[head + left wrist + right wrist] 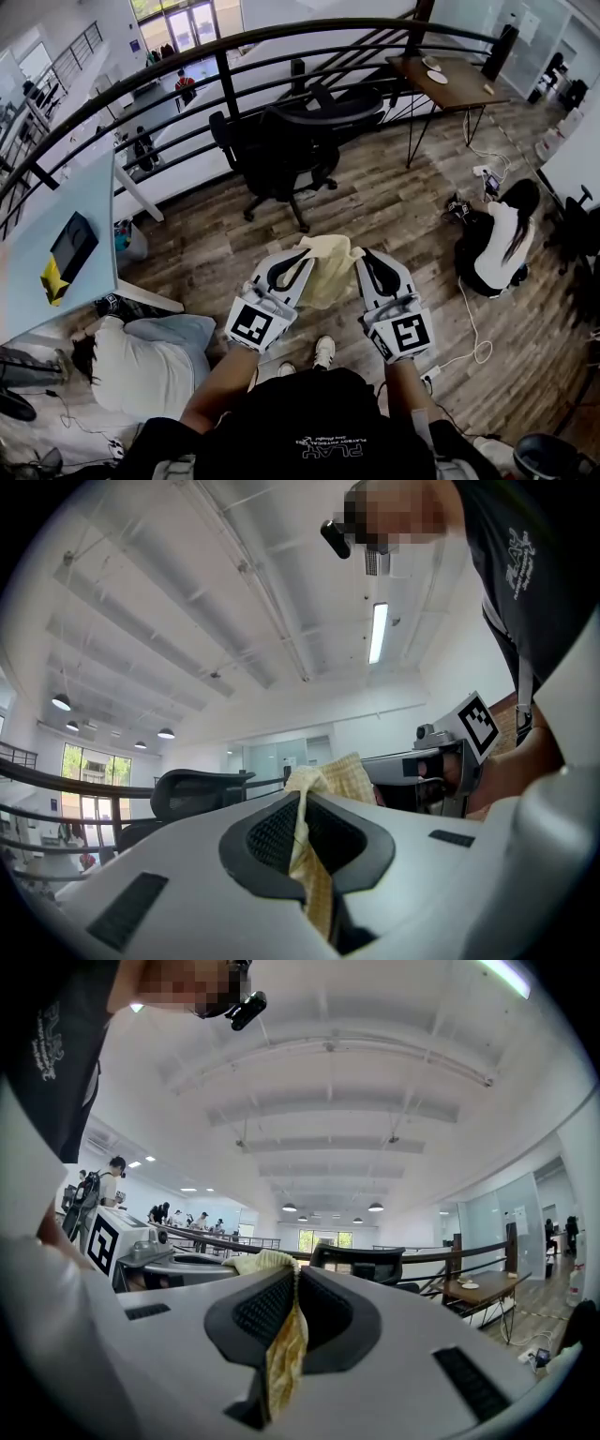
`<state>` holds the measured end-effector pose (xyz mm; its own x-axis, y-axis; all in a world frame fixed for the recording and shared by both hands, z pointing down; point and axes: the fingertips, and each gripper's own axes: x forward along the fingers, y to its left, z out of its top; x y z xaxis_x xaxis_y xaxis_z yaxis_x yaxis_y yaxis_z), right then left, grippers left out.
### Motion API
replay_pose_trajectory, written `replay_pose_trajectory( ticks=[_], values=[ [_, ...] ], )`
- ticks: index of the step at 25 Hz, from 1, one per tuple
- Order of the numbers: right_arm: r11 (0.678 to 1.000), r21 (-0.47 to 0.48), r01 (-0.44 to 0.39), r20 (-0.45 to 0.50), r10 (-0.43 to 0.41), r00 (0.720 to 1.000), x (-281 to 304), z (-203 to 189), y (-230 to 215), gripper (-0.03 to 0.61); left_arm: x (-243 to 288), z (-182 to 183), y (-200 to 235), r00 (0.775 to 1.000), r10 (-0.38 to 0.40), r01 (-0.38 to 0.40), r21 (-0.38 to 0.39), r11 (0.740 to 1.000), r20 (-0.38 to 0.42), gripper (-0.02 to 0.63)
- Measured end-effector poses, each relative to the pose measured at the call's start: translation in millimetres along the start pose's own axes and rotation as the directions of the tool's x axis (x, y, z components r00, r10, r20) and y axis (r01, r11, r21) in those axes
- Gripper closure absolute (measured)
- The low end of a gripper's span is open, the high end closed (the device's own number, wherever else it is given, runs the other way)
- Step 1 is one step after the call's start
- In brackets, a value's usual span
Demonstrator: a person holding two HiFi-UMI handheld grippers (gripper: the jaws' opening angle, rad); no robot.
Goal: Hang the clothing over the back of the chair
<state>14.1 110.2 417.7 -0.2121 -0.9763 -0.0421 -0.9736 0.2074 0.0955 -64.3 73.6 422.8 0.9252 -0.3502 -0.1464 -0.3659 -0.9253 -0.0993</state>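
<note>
Head view: I've got the yellow clothing (328,272) held up between my left gripper (286,272) and right gripper (378,272), over the wood floor (394,206). The black chair (281,150) is ahead by the railing (234,42), well apart from the cloth.

Left gripper view: jaws clamped on a fold of the clothing, which bunches up above them.

Right gripper view: same deal, jaws pinched tight on the fabric. You also get a wooden counter (478,1288) off to the right, which the left gripper view doesn't show.
</note>
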Motion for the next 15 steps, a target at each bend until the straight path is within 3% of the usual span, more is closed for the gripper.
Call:
replay_pose_trajectory(
  ticks=[6,15],
  values=[
    [1.0,0.016,-0.025,0.014,0.025,1.0,12.6,-1.4,-24.5,0.546,23.2,-9.8,10.6,0.999,0.027,-0.028,-0.023,0.999,-0.044,0.591],
    [0.999,0.015,-0.043,0.054,0.043,0.998,23.5,-1.1,-53.9,0.546,48.6,-11.5,21.8,0.996,0.076,-0.077,-0.019,0.997,-0.045,0.591]
  ],
)
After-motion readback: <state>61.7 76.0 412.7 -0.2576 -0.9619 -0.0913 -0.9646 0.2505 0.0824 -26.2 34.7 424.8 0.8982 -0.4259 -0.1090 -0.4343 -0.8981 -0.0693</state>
